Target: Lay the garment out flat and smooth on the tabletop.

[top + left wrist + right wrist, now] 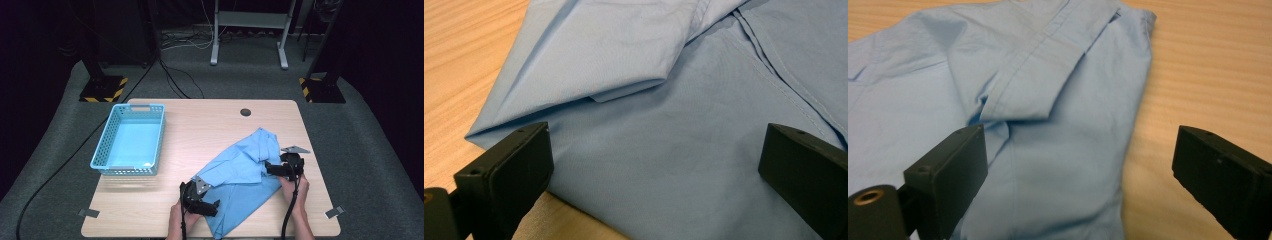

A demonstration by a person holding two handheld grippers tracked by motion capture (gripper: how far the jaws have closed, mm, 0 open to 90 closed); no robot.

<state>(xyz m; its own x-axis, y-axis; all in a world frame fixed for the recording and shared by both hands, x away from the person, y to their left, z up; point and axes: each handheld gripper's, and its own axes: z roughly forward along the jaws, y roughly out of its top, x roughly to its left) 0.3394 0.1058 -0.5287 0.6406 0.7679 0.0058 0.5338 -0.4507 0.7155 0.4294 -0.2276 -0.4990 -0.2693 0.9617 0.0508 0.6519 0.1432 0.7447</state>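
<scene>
A light blue shirt lies crumpled on the right half of the wooden table. My left gripper hovers at the shirt's near left edge, open, its jaws wide apart over the blue cloth. A folded flap lies just ahead of it. My right gripper is at the shirt's right side, also open, with nothing between its jaws. Below it lie the shirt's button placket and right edge, with bare wood beyond.
A light blue plastic basket stands empty on the table's left half. A dark round grommet sits near the far edge. Tape tabs mark the near corners. Black stands and cables lie on the floor behind.
</scene>
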